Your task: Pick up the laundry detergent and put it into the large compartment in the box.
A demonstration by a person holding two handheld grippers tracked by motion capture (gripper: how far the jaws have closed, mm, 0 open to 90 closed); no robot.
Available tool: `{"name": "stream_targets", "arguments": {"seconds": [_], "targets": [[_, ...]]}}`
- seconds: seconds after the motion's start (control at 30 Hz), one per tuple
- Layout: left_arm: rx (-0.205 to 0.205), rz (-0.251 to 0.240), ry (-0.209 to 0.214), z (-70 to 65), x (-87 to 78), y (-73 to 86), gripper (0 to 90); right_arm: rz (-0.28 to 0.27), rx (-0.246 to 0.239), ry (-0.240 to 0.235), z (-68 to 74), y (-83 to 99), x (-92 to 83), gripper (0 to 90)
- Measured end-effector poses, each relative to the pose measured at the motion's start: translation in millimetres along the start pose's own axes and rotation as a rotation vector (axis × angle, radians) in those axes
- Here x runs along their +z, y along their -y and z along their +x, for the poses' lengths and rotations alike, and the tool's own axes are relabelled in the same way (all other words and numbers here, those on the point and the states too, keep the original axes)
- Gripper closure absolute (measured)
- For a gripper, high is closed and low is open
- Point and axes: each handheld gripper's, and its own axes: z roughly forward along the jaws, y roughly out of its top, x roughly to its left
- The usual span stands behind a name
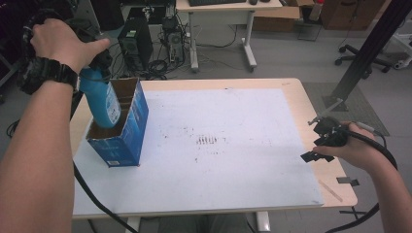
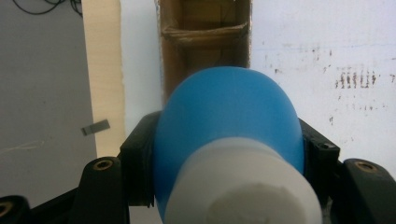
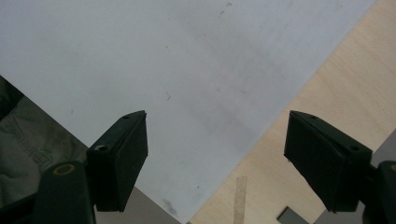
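You are holding the blue bottle (image 1: 100,99) upright in your left gripper (image 2: 229,154), jaws pinching it, directly above the open cardboard box (image 1: 127,127); your right gripper (image 3: 215,158) is idling, jaws spread.

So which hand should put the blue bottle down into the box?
The left. Its tool already grips the blue bottle right over the open box. The right tool waits open and empty at the table's far side.

Wooden table (image 1: 296,97), white sheet (image 1: 218,145), blue carton (image 1: 124,133)
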Motion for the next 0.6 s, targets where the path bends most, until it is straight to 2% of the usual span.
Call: {"name": "stream_targets", "arguments": {"seconds": [0.6], "targets": [[-0.002, 0.017, 0.006, 2.1, 17.7, 0.0, 37.5, 0.004, -0.004, -0.007, 0.3, 1.5, 3.7, 21.6]]}}
